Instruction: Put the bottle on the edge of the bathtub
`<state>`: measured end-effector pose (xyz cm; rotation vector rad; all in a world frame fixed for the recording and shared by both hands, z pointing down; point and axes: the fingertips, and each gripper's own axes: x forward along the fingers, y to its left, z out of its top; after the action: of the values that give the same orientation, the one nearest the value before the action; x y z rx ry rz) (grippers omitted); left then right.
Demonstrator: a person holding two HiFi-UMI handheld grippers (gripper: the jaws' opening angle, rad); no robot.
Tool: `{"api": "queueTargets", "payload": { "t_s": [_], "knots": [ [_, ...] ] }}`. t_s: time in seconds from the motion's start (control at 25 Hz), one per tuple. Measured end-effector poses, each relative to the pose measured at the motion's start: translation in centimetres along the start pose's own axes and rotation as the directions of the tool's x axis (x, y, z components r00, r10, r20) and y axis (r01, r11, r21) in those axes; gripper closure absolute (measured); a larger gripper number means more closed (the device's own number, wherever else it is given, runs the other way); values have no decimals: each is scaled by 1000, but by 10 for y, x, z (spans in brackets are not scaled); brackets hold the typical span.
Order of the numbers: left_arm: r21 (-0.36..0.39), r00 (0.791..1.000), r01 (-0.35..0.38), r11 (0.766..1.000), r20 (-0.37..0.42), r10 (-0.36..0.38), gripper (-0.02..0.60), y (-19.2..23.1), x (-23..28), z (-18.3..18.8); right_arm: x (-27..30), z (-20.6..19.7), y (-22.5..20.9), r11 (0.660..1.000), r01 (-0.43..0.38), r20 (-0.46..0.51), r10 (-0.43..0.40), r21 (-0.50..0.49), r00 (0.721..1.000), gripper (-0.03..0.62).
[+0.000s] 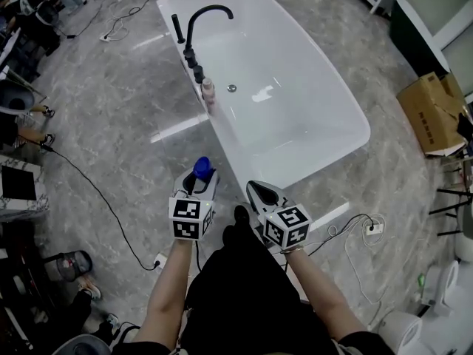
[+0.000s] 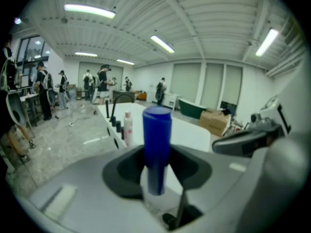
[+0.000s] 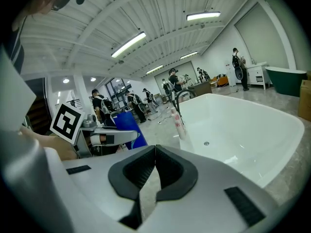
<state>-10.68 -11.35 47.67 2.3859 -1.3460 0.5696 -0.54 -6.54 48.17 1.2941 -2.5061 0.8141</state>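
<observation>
My left gripper [image 1: 200, 184] is shut on a bottle with a tall blue cap [image 1: 202, 166] and holds it upright over the floor, short of the near end of the white bathtub [image 1: 361, 121]. In the left gripper view the blue-capped bottle [image 2: 156, 144] stands between the jaws of that gripper [image 2: 158, 171], with the tub [image 2: 189, 130] beyond it. My right gripper [image 1: 261, 194] is beside it, shut and empty [image 3: 154, 152]; the blue bottle [image 3: 129, 126] shows at its left.
A pale pink bottle [image 1: 208, 92] stands on the tub's left rim by the black faucet [image 1: 204, 15]. A cardboard box [image 1: 433, 114] sits at the right. Cables and a socket [image 1: 373, 228] lie on the grey floor. People stand far off.
</observation>
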Motion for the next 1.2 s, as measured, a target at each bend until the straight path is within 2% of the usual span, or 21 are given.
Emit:
{"api": "queueTargets", "payload": {
  "t_s": [0.64,1.2],
  "knots": [
    [-5,1000,-17,1000,-23,17,423,33,94,21,65,17,-52,999,-15,-45,17,42,999,591],
    [5,999,-37,999,-31,37,423,56,160,25,105,25,-88,1000,-23,-77,23,1,997,591]
  ]
}}
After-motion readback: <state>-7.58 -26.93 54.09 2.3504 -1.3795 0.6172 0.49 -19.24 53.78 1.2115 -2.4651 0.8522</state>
